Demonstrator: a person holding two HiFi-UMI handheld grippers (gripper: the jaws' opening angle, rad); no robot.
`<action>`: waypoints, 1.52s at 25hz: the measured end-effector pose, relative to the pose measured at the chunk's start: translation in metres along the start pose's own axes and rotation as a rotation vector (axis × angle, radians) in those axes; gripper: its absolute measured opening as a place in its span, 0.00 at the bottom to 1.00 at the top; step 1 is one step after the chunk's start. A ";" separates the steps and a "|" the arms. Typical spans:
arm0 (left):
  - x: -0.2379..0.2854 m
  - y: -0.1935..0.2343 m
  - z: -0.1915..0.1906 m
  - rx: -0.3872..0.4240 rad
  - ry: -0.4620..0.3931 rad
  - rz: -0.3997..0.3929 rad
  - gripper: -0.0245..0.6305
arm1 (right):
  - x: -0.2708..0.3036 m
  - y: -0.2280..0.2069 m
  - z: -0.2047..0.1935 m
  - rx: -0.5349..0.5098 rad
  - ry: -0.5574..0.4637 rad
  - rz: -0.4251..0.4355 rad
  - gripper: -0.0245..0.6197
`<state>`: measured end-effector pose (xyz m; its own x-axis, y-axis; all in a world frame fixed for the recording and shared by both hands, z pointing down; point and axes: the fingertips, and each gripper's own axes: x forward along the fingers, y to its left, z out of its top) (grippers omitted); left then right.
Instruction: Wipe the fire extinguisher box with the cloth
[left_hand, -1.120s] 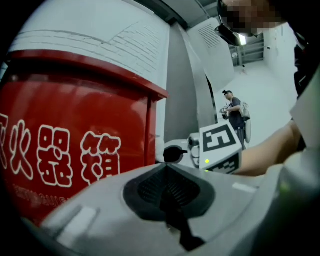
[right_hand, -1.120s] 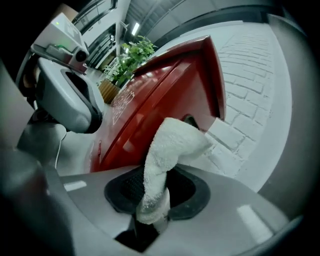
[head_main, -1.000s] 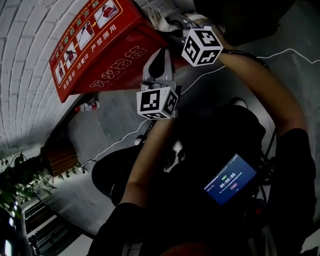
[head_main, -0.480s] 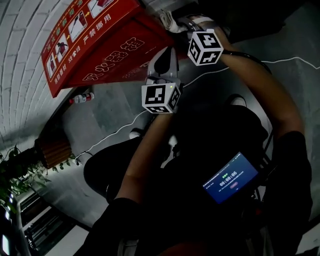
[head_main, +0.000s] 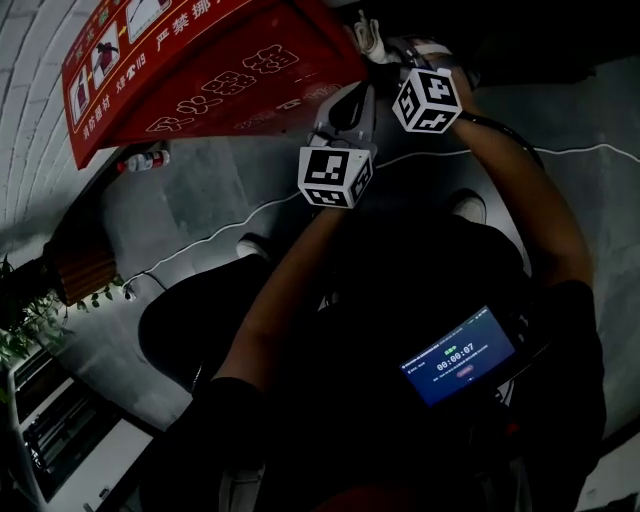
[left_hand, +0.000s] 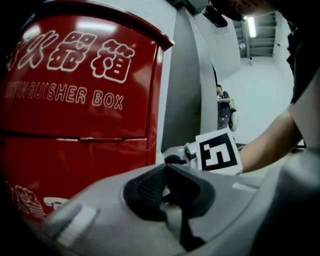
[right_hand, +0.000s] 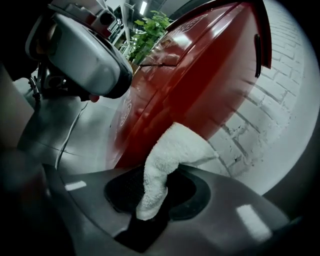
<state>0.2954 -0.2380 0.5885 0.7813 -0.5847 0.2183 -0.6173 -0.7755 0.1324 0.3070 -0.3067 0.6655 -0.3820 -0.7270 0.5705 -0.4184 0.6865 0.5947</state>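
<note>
The red fire extinguisher box (head_main: 215, 70) with white lettering stands against a white brick wall; its front (left_hand: 75, 100) fills the left gripper view and its side (right_hand: 200, 85) the right gripper view. My right gripper (right_hand: 150, 192) is shut on a white terry cloth (right_hand: 167, 157), whose free end presses against the box's lower side. In the head view that cloth (head_main: 368, 40) shows at the box's corner. My left gripper (left_hand: 167, 187) is shut with nothing in it, held just before the box front.
Grey concrete floor (head_main: 220, 200) with a white cable (head_main: 250, 215) across it. A small bottle (head_main: 140, 160) lies near the box base. A potted green plant (head_main: 30, 320) stands at left. A person (left_hand: 223, 107) stands far off.
In the head view both grippers and the box have shifted up and right in frame. The right gripper still holds the cloth at the box corner.
</note>
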 end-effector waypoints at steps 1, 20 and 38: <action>0.002 0.002 -0.007 -0.006 0.011 0.004 0.04 | 0.004 0.004 -0.004 0.004 0.004 0.006 0.17; 0.026 0.022 -0.113 -0.064 0.208 0.070 0.04 | 0.061 0.078 -0.064 0.119 0.068 0.130 0.17; 0.012 0.029 -0.126 -0.085 0.241 0.101 0.04 | 0.092 0.127 -0.106 0.016 0.254 0.263 0.17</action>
<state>0.2754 -0.2370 0.7169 0.6771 -0.5771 0.4566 -0.7048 -0.6870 0.1770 0.3066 -0.2852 0.8531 -0.2625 -0.4978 0.8266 -0.3465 0.8481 0.4007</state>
